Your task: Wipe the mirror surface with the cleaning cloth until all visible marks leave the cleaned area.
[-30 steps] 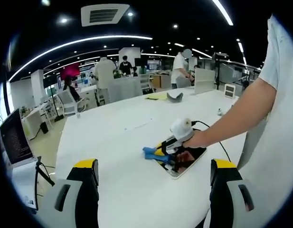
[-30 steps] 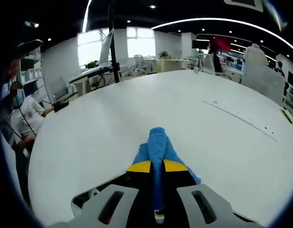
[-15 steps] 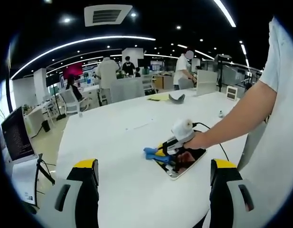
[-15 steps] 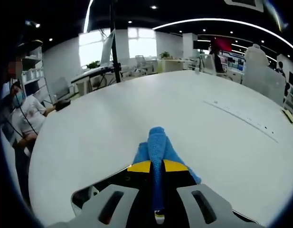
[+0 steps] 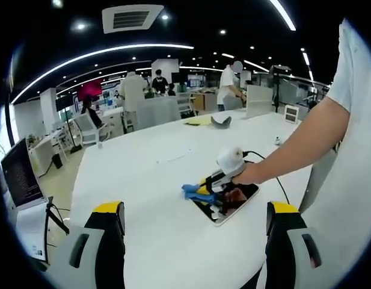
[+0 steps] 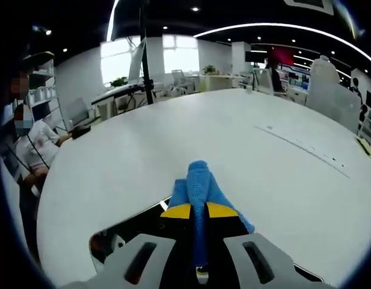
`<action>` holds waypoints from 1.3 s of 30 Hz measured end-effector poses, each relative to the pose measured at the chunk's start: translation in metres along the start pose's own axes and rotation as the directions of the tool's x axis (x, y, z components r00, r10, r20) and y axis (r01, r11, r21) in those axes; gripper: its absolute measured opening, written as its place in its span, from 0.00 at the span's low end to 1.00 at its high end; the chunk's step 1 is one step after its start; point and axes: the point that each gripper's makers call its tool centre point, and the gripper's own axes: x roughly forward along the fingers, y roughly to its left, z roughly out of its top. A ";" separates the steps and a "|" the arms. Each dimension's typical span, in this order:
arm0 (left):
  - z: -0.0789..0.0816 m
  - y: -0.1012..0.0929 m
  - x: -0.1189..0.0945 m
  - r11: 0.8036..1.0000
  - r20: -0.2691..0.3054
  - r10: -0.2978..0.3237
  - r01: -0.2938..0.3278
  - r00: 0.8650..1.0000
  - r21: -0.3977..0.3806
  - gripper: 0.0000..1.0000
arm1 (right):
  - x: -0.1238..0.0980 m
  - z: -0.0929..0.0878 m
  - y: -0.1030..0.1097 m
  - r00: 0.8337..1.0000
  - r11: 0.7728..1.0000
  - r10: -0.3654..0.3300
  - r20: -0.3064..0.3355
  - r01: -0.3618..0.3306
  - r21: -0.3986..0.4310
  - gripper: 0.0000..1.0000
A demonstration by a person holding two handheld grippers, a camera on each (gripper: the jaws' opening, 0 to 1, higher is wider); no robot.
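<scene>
Sitting on one white counter are one mirror and one blue cloth; two claws, left and right, are working.

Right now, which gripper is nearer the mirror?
Right. The right gripper is over the mirror, clamping the blue cloth down onto it. The left gripper is open and held back from the mirror, across bare table.

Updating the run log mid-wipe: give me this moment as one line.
right gripper: shut on blue cloth, over mirror | left gripper: open, holding nothing | mirror flat on white table
</scene>
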 end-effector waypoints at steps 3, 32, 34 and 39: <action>0.000 0.001 0.000 1.000 -0.002 0.005 -0.005 1.000 0.004 0.99 | -0.001 0.000 -0.001 1.000 1.000 -0.002 0.003 0.002 0.004 0.03; 0.012 -0.013 0.013 0.999 0.019 -0.045 0.045 0.999 0.004 0.99 | -0.027 -0.024 -0.037 0.997 0.996 -0.074 0.003 0.074 0.045 0.03; 0.013 -0.012 0.014 0.999 0.022 -0.047 0.047 0.999 0.004 0.99 | -0.028 -0.026 -0.041 0.997 0.996 -0.077 0.004 0.077 0.045 0.03; 0.015 -0.015 0.017 0.999 0.020 -0.052 0.052 0.998 0.011 0.99 | -0.032 -0.028 -0.044 0.996 0.995 -0.089 0.002 0.089 0.052 0.03</action>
